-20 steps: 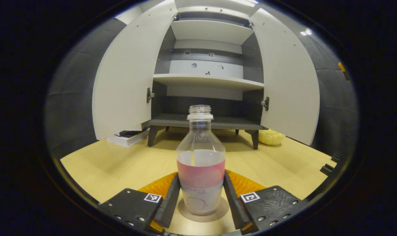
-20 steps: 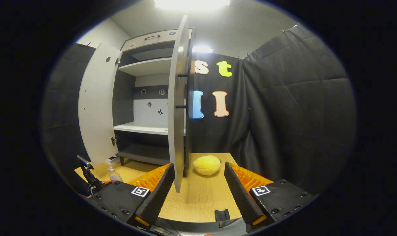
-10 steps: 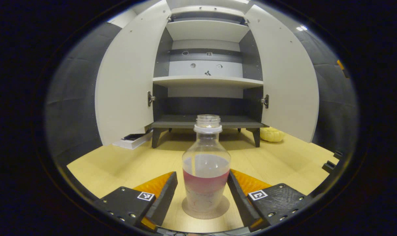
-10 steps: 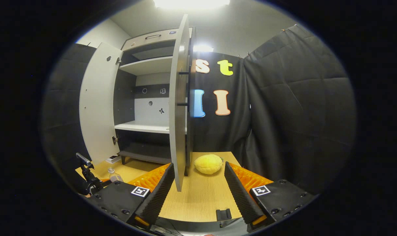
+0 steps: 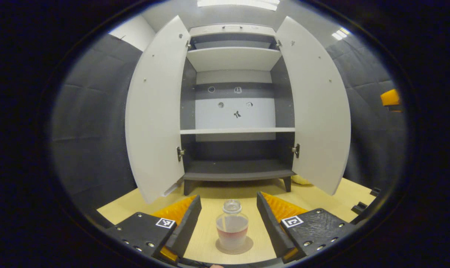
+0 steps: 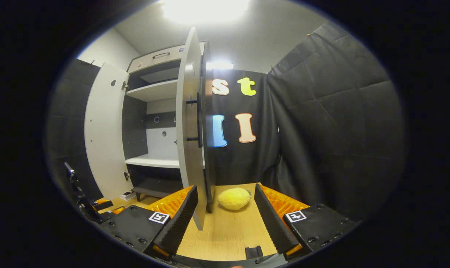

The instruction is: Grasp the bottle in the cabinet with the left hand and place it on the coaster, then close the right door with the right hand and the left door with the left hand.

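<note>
A clear bottle [image 5: 231, 225] with pink liquid and no cap stands upright on a round brown coaster [image 5: 247, 247] on the wooden table. My left gripper [image 5: 228, 213] is open, raised above and behind the bottle, touching nothing. The cabinet [image 5: 235, 111] stands ahead with its left door [image 5: 154, 111] and right door [image 5: 316, 108] both swung wide. In the right gripper view my right gripper [image 6: 225, 208] is open, just to the right of the right door's [image 6: 189, 123] edge, whose black handle [image 6: 197, 115] faces it. The left gripper's rig [image 6: 84, 199] shows at the far left there.
A yellow plush object [image 6: 234, 197] lies on the table beside the right door's foot; its edge peeks out by the cabinet leg [image 5: 301, 180]. A flat white box [image 6: 127, 194] lies under the left door. Small black clips [image 6: 254, 252] sit at the table's near edge.
My left gripper has let go of the bottle, pulled back and risen, leaving it on the coaster. My right gripper has shifted slightly, so the right door's edge sits further left.
</note>
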